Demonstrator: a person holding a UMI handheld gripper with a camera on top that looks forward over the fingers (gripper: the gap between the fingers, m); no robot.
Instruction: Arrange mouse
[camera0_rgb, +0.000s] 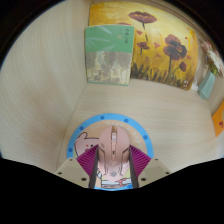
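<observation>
Gripper view: hand-held gripper (112, 166) clamping mouse (112, 150).

The mouse (113, 148) is pale pink. It lies on a round white pad with a blue rim (72, 143). The finger pads (88, 163) beside the mouse are magenta. Beyond the mouse, a yellow picture (158, 45) shows purple flowers, next to a pale green box (107, 55).

Soft, warm, even light, faint shadows, slightly blurred throughout, with strong fisheye bending toward the edges.
</observation>
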